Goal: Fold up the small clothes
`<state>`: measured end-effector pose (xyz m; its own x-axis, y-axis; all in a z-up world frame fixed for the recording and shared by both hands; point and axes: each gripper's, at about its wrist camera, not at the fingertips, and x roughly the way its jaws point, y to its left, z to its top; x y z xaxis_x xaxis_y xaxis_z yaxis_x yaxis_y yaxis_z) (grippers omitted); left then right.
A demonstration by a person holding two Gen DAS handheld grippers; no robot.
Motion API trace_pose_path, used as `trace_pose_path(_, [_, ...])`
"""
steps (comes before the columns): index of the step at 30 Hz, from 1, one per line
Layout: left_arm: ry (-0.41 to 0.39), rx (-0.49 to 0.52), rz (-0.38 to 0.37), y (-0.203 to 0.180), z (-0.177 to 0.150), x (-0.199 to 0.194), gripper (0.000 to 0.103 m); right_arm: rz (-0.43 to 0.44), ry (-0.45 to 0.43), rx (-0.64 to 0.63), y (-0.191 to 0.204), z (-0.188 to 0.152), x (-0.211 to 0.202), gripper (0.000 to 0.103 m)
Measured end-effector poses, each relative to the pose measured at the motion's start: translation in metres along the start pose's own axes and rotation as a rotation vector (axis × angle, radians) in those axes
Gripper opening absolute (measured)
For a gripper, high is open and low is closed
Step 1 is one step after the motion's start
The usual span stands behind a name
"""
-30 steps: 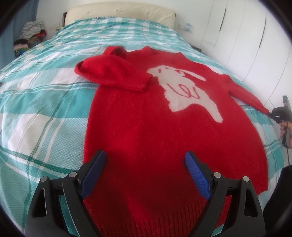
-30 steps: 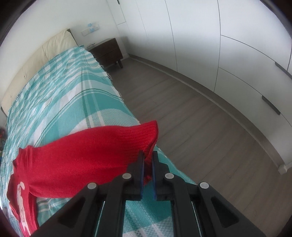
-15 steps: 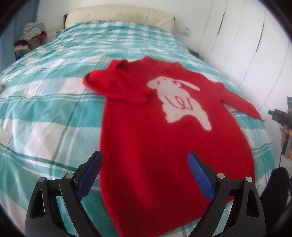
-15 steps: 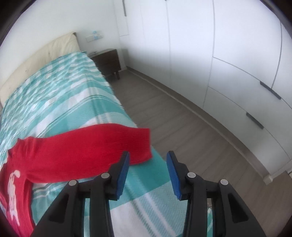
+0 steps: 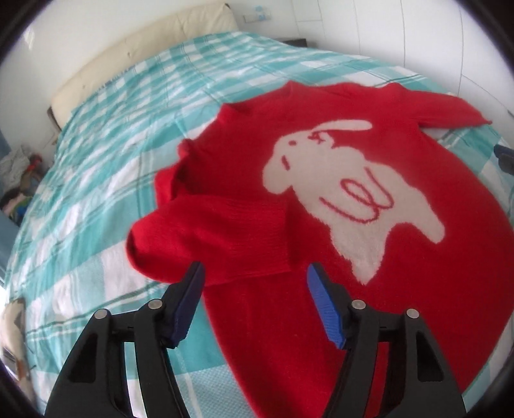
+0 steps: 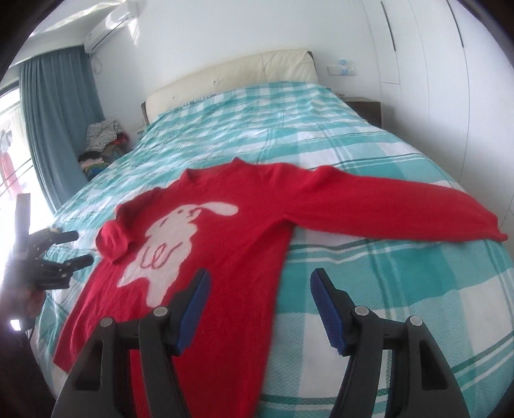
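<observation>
Red sweater lay face up and flat on the teal-and-white plaid bedspread, white rabbit motif showing on the chest. Taking the sweater as reference: its collar pointed toward the cream headboard, its hem toward both cameras. One sleeve was folded in across the chest, cuff edge just beside the rabbit; the other sleeve was stretched straight out from the shoulder over the bedspread, cuff near the bed edge on the wardrobe side. Left gripper hovered above the folded sleeve side, blue pads spread wide, nothing between them, no contact with the fabric that I could see. Right gripper sat over the sweater's side seam below the outstretched sleeve, fingers also wide apart and empty, one pad over red knit and the other over bedspread. In the right wrist view the left gripper showed up beyond the folded-sleeve side of the sweater, fingers parted, off the fabric. Further out from the sweater: a pile of clothes on the floor by the blue curtain, a dark nightstand next to the headboard, and an air conditioner high on the wall.
</observation>
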<state>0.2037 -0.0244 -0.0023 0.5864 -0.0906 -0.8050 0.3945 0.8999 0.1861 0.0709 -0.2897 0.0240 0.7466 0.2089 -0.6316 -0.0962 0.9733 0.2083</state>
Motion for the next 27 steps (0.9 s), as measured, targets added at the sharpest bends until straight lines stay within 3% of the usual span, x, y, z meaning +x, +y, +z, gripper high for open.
trace_pose_path(5, [0.014,0.051,-0.045,-0.012,-0.002,0.028,0.069,-0.023,0.036,-0.031,-0.005,-0.009,0.007,0.064])
trace_pose_path(6, [0.012,0.041,-0.056,-0.011,-0.002,0.031,0.062,-0.015,0.042,-0.014,-0.008,-0.007,0.01,0.064])
trace_pose_path(7, [0.01,0.013,-0.075,-0.007,-0.001,0.032,0.039,-0.007,0.043,0.001,-0.01,-0.006,0.011,0.064])
trace_pose_path(9, [0.005,-0.065,-0.093,0.007,0.002,0.029,0.008,-0.002,0.037,0.009,-0.009,-0.005,0.011,0.064])
trace_pose_path(15, [-0.178,-0.394,-0.096,0.099,-0.006,-0.037,0.008,0.002,0.026,-0.024,-0.003,-0.005,0.006,0.064])
trace_pose_path(18, [-0.24,-0.573,-0.033,0.168,-0.021,-0.067,0.008,0.011,0.025,-0.024,-0.001,-0.005,0.006,0.064])
trace_pose_path(22, [-0.245,-0.736,0.116,0.243,-0.048,-0.081,0.008,0.022,0.027,-0.032,0.003,-0.005,0.008,0.064])
trace_pose_path(27, [-0.183,-0.877,0.278,0.284,-0.092,-0.072,0.007,0.014,0.039,-0.054,0.008,-0.009,0.011,0.064])
